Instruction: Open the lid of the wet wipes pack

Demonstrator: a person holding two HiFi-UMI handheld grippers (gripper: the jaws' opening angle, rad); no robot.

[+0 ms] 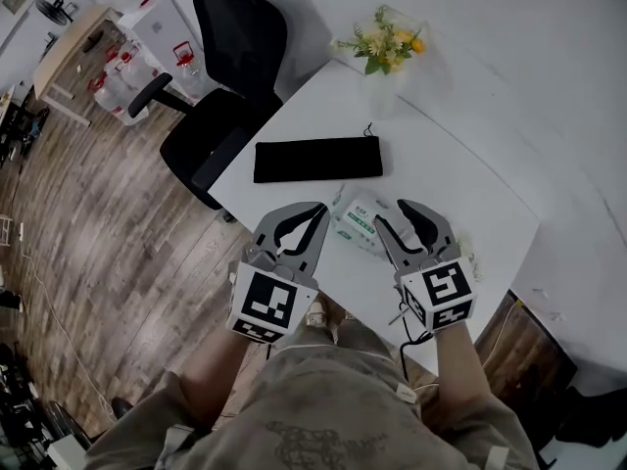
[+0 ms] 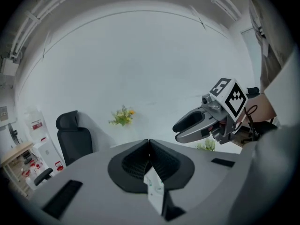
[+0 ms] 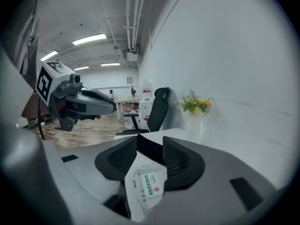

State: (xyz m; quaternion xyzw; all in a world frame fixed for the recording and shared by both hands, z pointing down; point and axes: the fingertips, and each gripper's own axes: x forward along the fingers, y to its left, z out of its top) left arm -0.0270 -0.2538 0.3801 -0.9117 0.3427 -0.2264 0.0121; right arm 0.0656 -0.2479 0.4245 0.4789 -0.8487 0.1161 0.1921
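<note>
**Before the lid is lifted, both grippers stand at the pack**

While the person stands at the near edge of the white rectangular table [image 1: 460, 179], the two grey hand-held grippers are low over it, side by side, each with a black-and-white marker cube at its back.

The left gripper [image 1: 315, 211] has its jaws pressed together at the tips, and nothing is caught between them. Its own view shows only a white corner of the pack below the closed jaws. The right gripper [image 3: 150, 150] has its jaws apart with a clear gap, and it holds nothing. The pack is seen through this gap, lower down, and the pads do not press on it.

The small white soft-plastic wet wipes pack [image 1: 358, 221], with green print, lies flat on the table between the tips of the two grippers. The flap with the green label, which I take for the lid [image 3: 151, 184], faces up and seems to be closed, but its edge is too small to see well.

I judge this step to be the approach, before the first contact. The next move probably calls for one gripper to hold the body of the pack down, and for the open right jaws to catch the free edge of the lid and peel it upward. The pack looks light and soft, so it may slide or rise with the lid if it is not held.

Farther on the table lies a long flat black cloth pouch [image 1: 316, 159], well apart from the pack. At the far corner stands a white vase of yellow flowers [image 1: 385, 52]. Beyond the table is a black office chair [image 1: 230, 76] on a wooden floor [image 1: 88, 223].
</note>
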